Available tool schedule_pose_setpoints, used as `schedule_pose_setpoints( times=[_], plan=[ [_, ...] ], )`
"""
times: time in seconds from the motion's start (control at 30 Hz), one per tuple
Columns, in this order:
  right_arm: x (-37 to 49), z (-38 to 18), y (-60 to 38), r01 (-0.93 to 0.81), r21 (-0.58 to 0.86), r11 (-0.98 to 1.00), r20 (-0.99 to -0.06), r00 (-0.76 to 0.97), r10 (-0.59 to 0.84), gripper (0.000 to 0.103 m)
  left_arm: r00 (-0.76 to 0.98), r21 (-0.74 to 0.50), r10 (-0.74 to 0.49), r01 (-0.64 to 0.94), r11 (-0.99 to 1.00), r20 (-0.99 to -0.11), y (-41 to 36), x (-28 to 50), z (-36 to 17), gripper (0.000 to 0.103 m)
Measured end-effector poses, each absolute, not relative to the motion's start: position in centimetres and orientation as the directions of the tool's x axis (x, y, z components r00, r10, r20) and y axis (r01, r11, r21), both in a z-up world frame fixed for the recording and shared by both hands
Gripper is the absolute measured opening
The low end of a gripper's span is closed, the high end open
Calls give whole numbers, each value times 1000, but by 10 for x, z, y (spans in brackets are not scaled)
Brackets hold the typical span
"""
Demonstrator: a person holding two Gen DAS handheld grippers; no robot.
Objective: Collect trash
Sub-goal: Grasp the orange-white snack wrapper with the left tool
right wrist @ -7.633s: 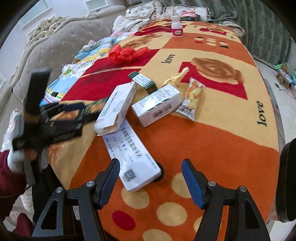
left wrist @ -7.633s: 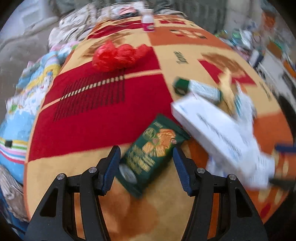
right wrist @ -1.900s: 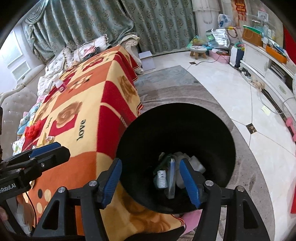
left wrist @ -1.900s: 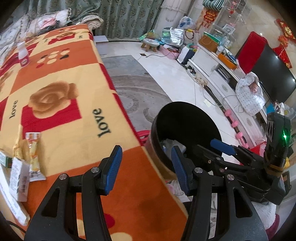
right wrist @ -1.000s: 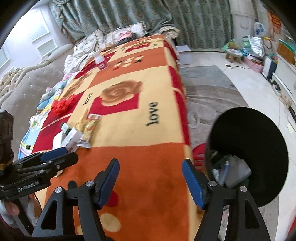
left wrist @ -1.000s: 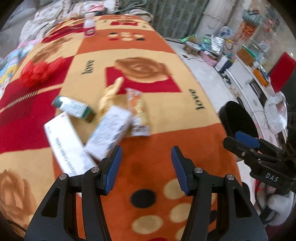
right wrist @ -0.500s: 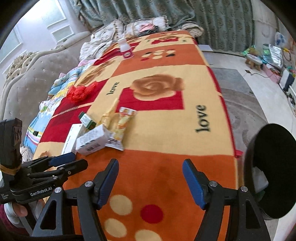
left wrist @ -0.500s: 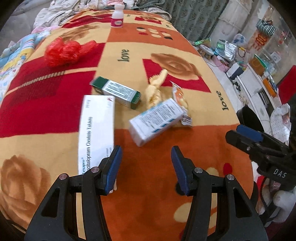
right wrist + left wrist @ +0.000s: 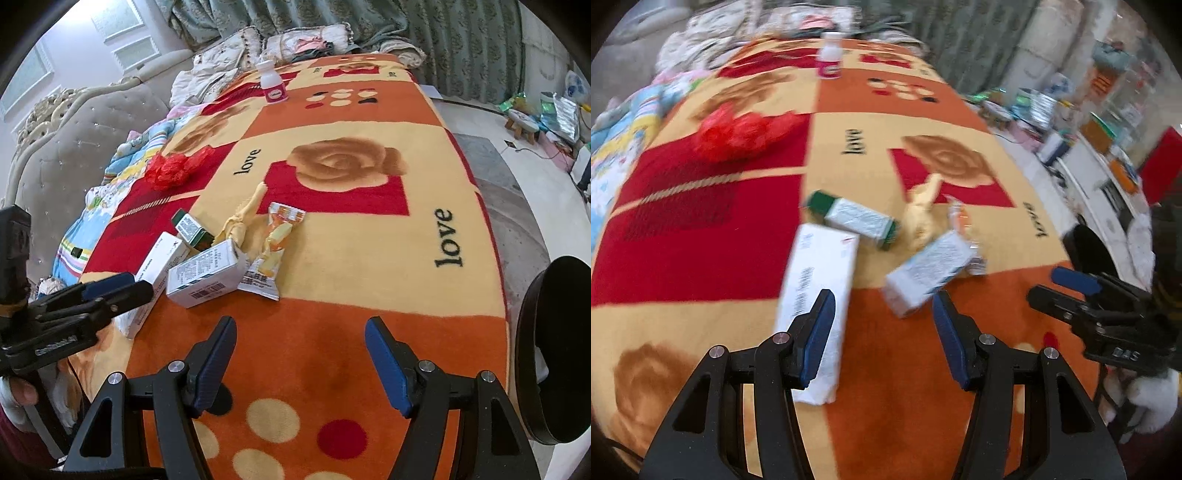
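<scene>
My left gripper (image 9: pixel 882 328) gapes wide and empty over the long white tablet box (image 9: pixel 816 295), whose near end lies behind my left finger; the smaller barcoded carton (image 9: pixel 207 275) sits just ahead. My right gripper (image 9: pixel 299 360), equally spread, holds nothing above the "love" blanket (image 9: pixel 369 258) (snack wrapper (image 9: pixel 273 247) ahead-left). The black bin (image 9: pixel 554 350) stands rightmost, its contents mostly hidden.

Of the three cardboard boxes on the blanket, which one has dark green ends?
The small green-ended box, the farthest of the three. The long white box and the white barcoded box lying nearer show no green.
</scene>
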State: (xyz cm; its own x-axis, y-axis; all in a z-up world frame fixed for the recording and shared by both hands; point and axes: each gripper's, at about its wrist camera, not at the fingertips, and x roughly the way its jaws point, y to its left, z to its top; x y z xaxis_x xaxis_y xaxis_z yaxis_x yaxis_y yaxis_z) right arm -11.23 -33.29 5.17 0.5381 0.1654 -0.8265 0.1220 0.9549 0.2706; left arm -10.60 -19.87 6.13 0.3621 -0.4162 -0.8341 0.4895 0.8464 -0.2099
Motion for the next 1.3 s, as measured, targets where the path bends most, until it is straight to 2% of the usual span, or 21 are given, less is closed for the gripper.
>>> schedule_pose_setpoints(
  times=[0.3, 0.5, 0.67, 0.83, 0.9, 0.93, 1.13, 1.17, 1.3],
  plan=[
    [-125, 55, -356, 171, 267, 948, -827, 546, 134, 70, 349, -117, -378, 585, 803, -857, -243, -103, 54, 54],
    [-133, 55, -368, 192, 273, 943, -826, 549, 127, 71, 339, -143, -407, 593, 792, -848, -254, -95, 64, 54],
    [-135, 55, -375, 207, 283, 936, -823, 554, 126, 71, 268, -218, -465, 620, 753, -844, -282, -85, 73, 54],
    [-143, 61, -385, 225, 284, 932, -813, 571, 110, 71, 216, -201, -403, 608, 768, -889, -320, -61, 59, 52],
    [-148, 63, -392, 237, 285, 929, -812, 574, 103, 71, 204, -180, -367, 602, 778, -908, -328, -56, 51, 36],
    [-151, 63, -395, 245, 285, 927, -813, 574, 98, 71, 198, -160, -340, 602, 782, -919, -334, -53, 45, 32],
    [-158, 62, -405, 258, 297, 919, -810, 578, 100, 72, 175, -117, -288, 631, 767, -942, -353, -52, 26, 29],
    [-158, 60, -405, 259, 300, 918, -811, 576, 103, 72, 184, -115, -292, 631, 767, -939, -353, -52, 27, 14],
    [-155, 58, -401, 247, 308, 919, -811, 573, 118, 72, 182, -196, -383, 621, 759, -906, -340, -48, 47, 12]
  ],
)
